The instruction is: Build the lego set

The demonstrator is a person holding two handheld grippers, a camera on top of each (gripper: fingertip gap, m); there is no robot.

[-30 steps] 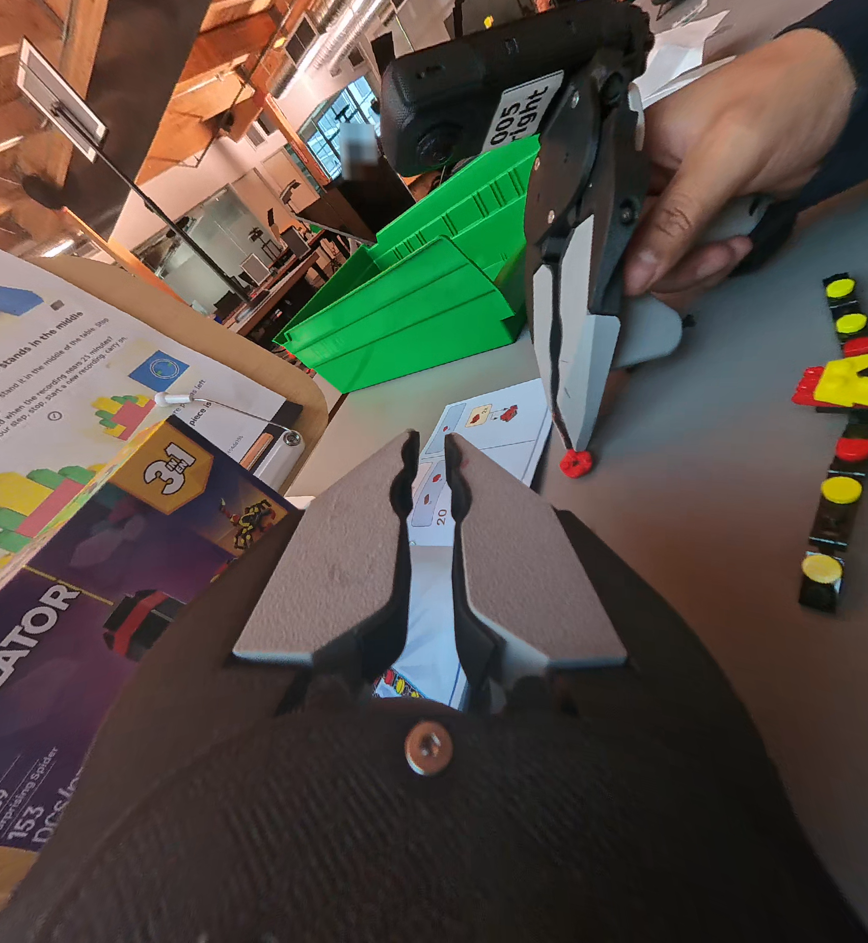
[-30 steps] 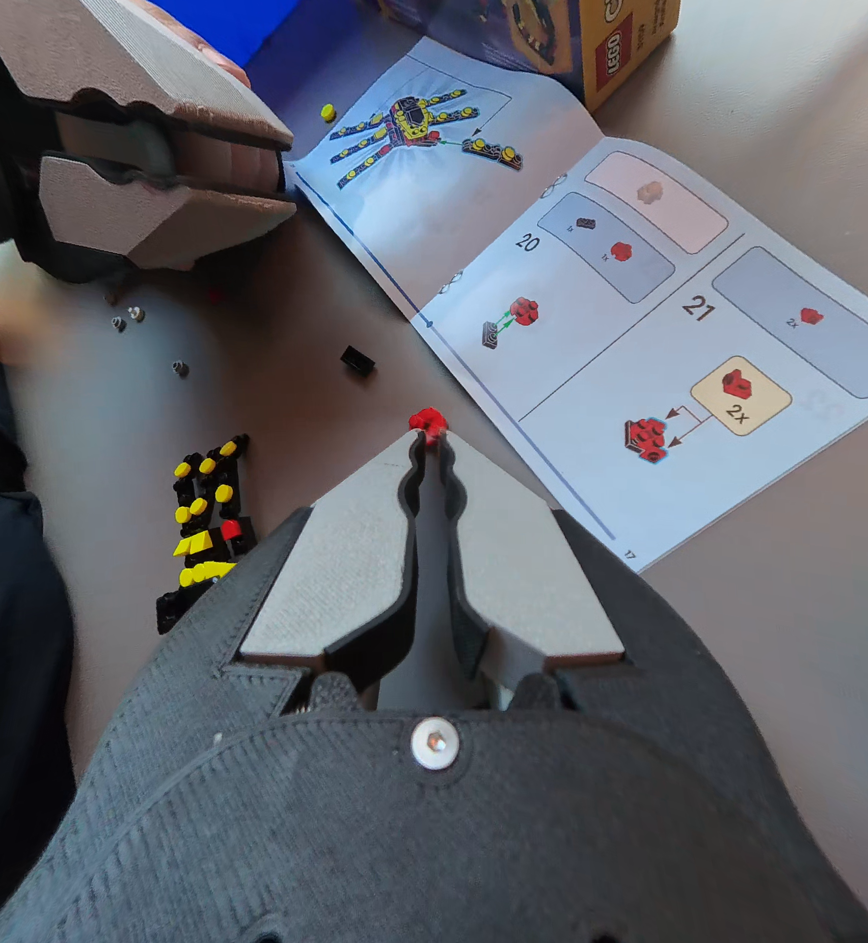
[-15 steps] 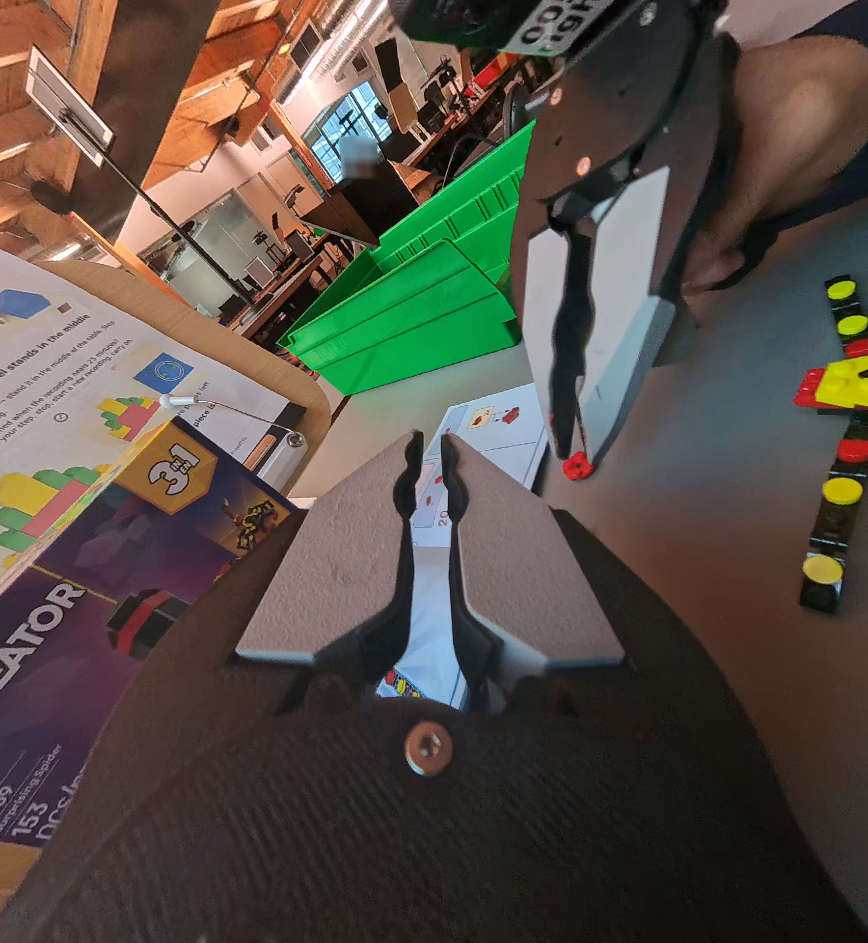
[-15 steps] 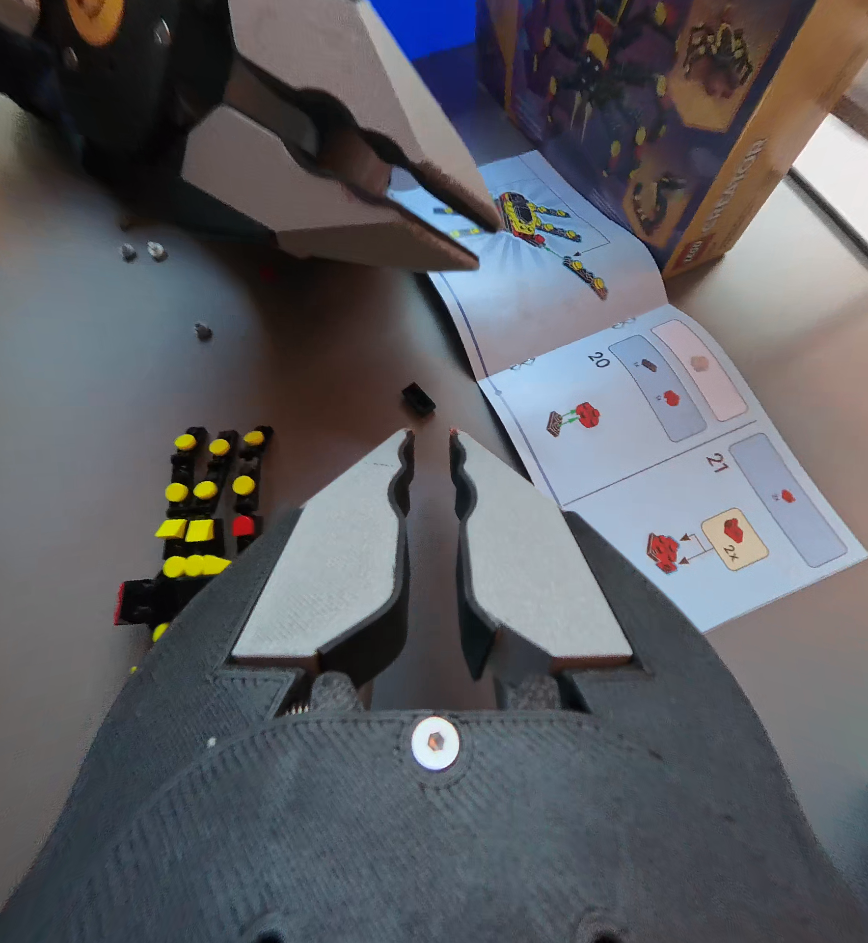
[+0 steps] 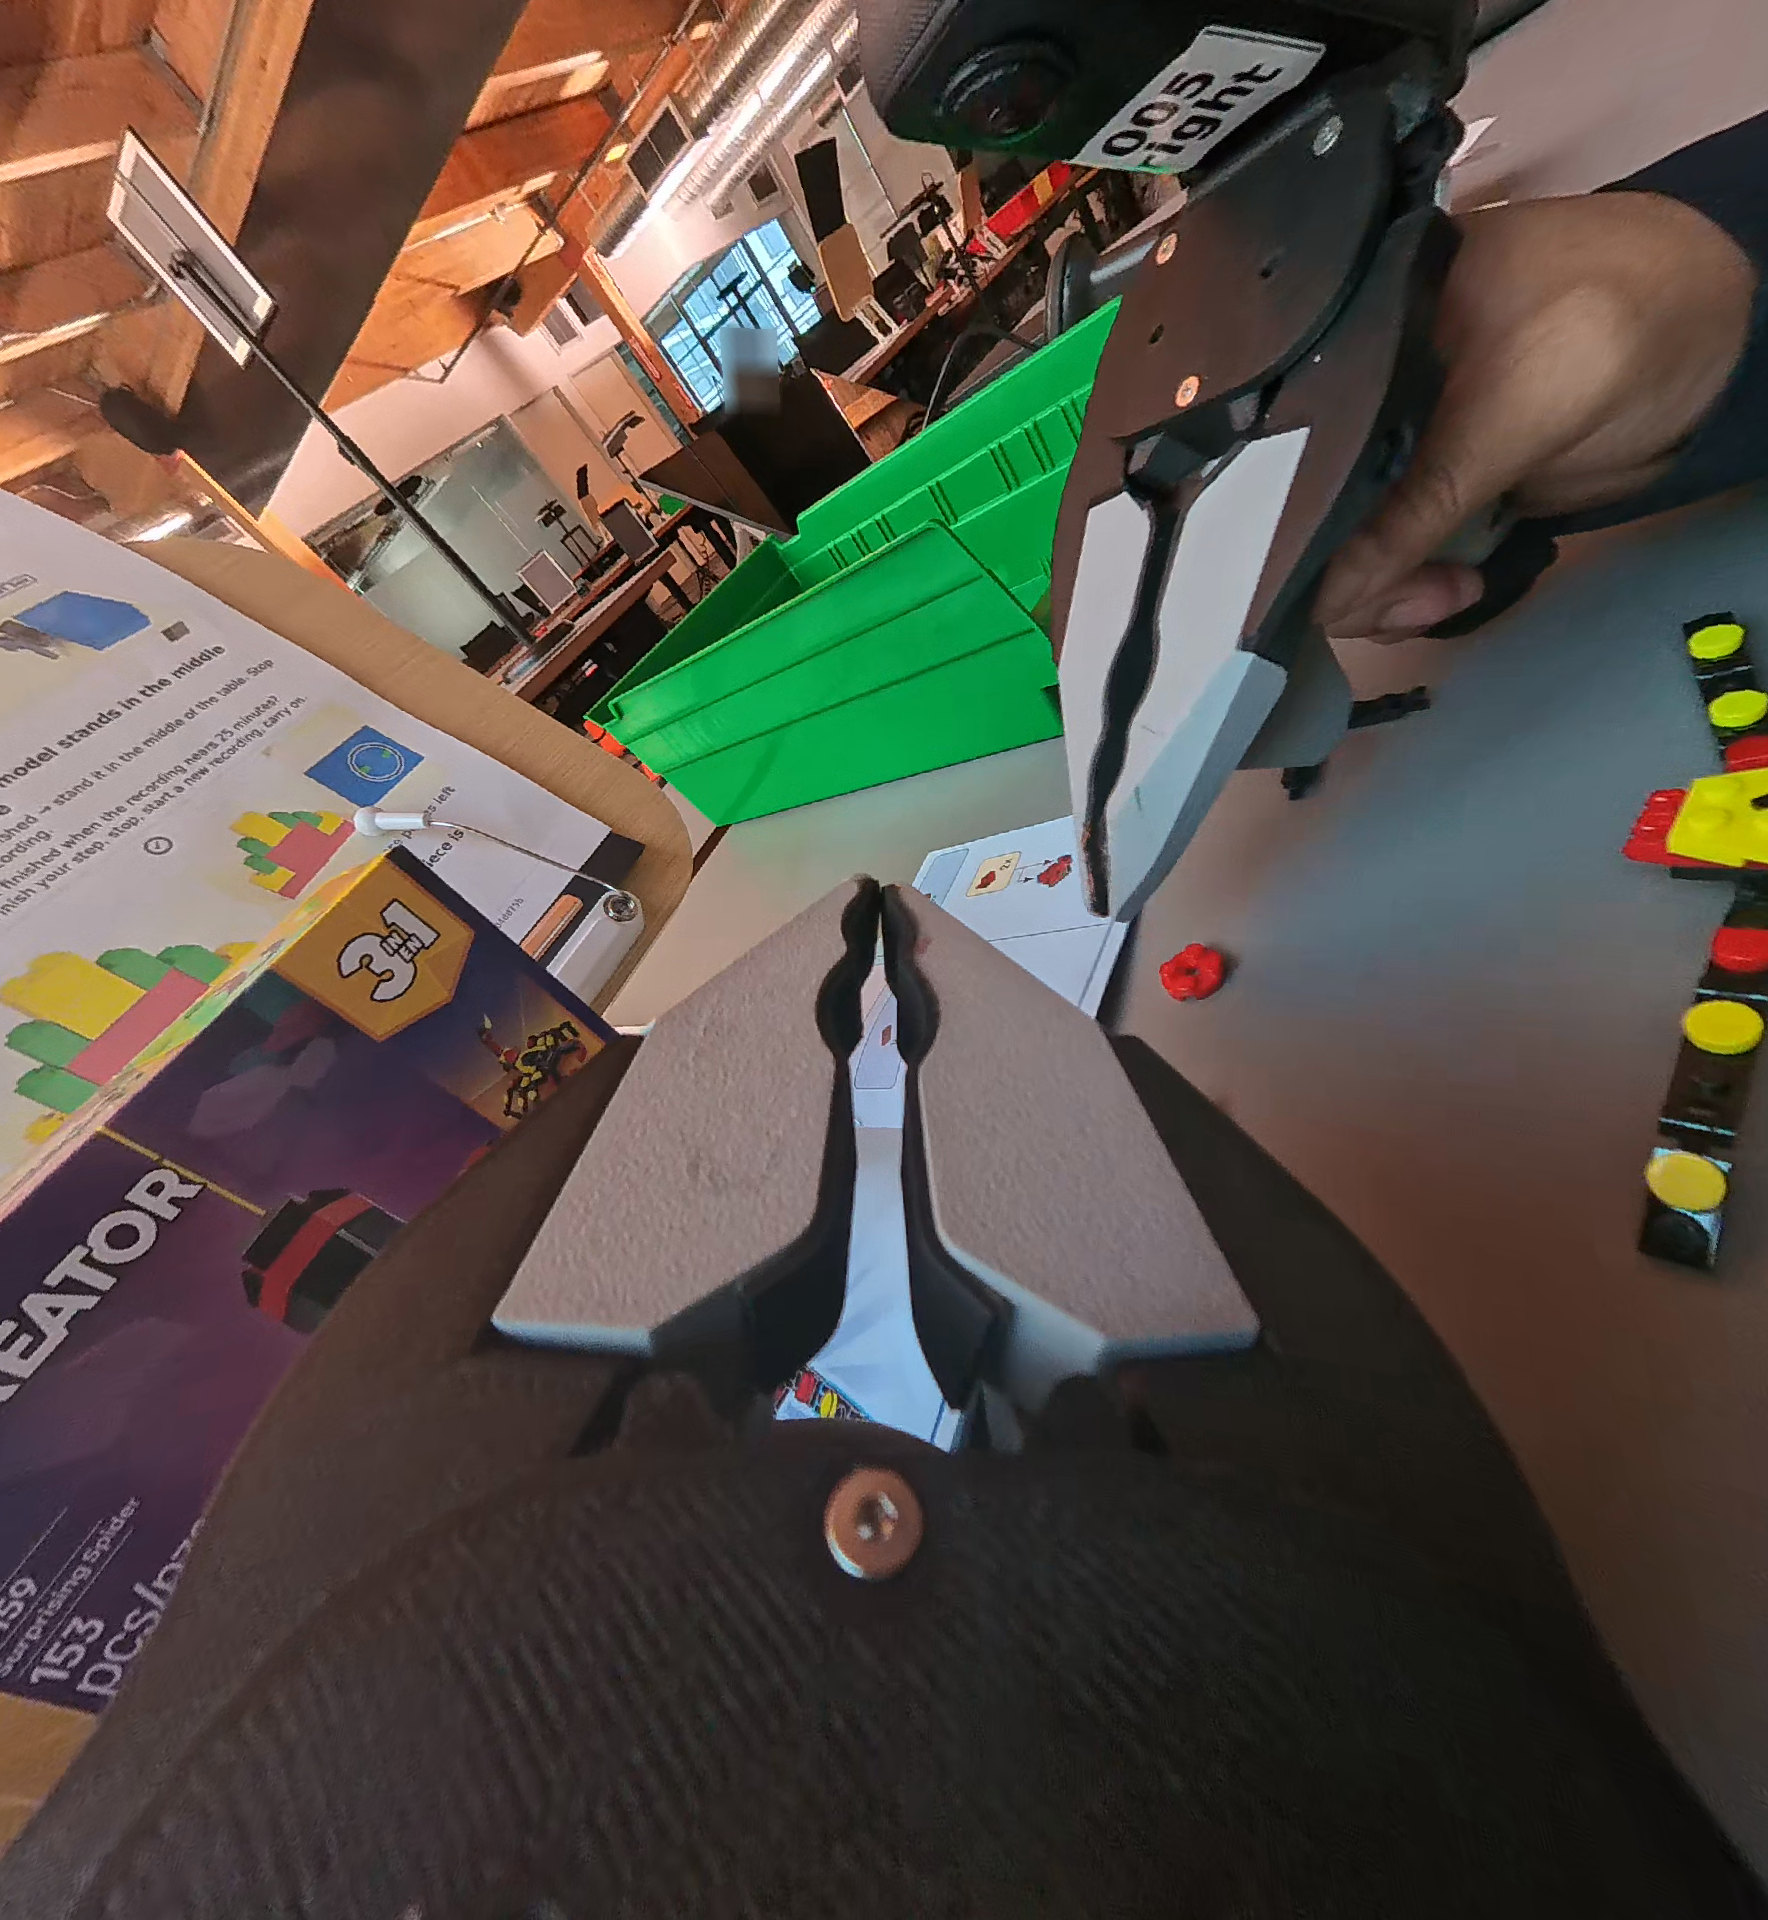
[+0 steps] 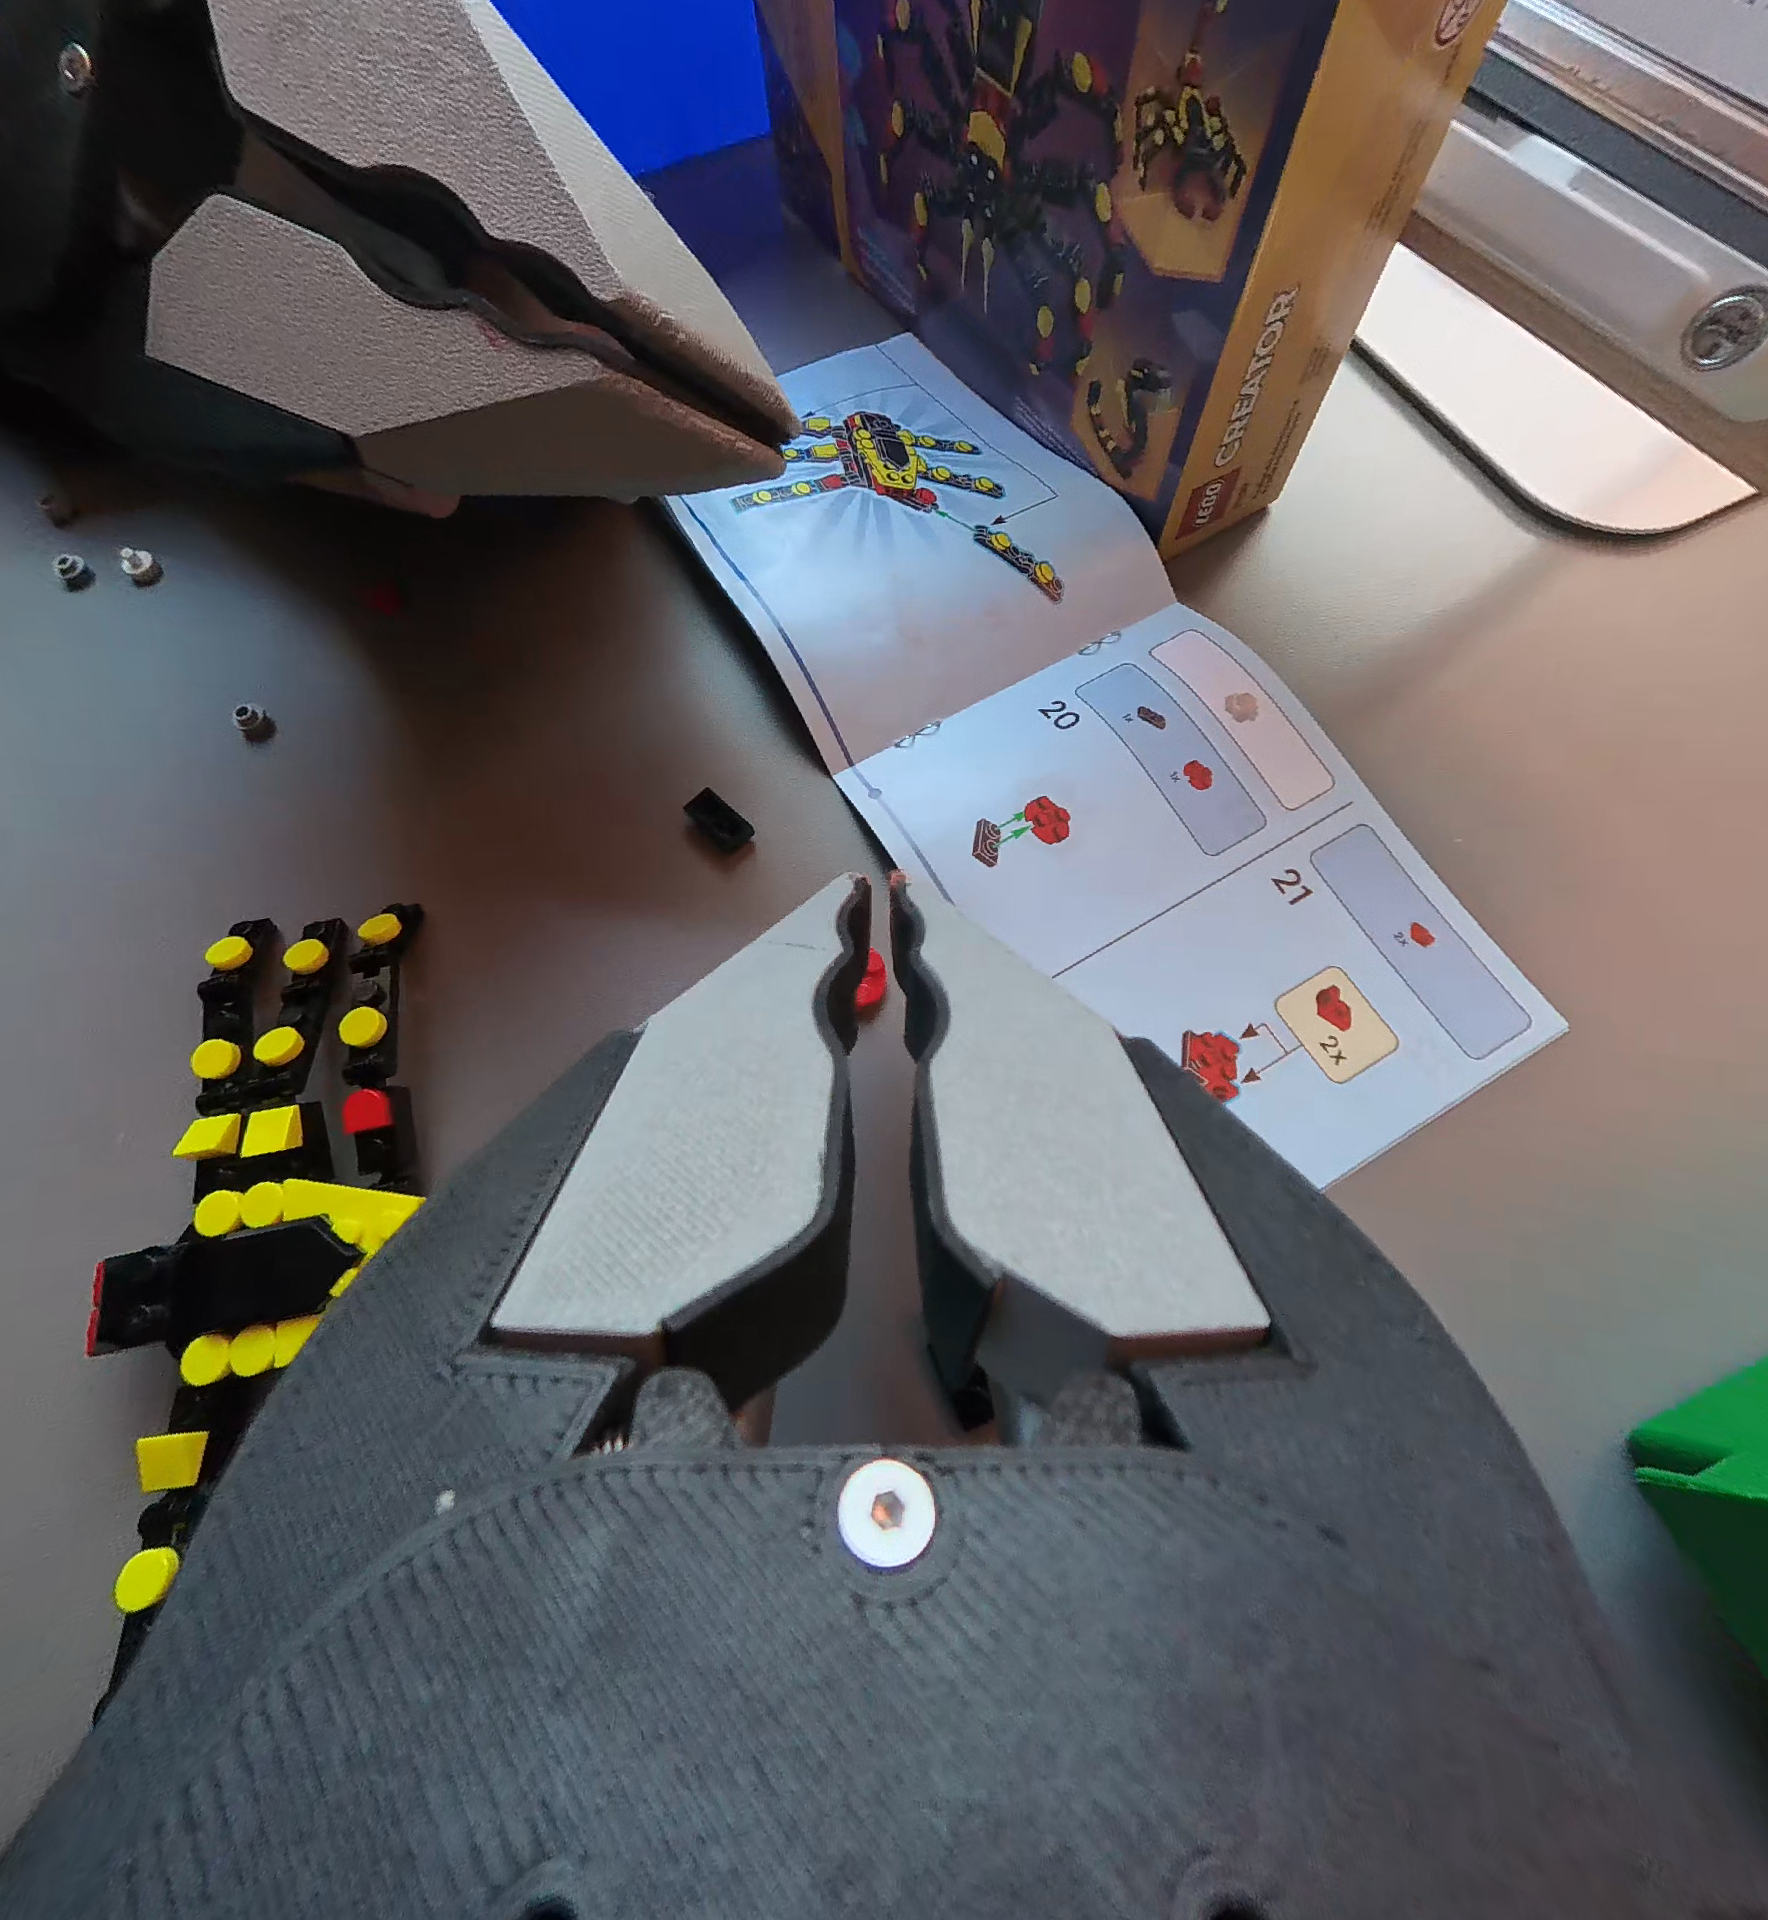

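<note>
One second makes a difference: the right claw [image 6: 878,888] had the little red round piece [image 5: 1192,971] pinched at its tips on the counter [image 6: 1586,727], and now that piece sits loose on the counter, just beside the instruction booklet [image 6: 1223,883]. The right claw is lifted clear of it, fingers only a sliver apart with nothing between them. From its own camera you just see red peeking through the slot from below. The left claw [image 5: 878,902] has squeezed nearly together, empty too, hovering over the booklet. My guess is the pick slipped, so it needs a fresh grab before the red piece can go anywhere. The small black plate [image 6: 719,818] lies close by, and the black-and-yellow spider build [image 6: 267,1174] is off to the side.
</note>
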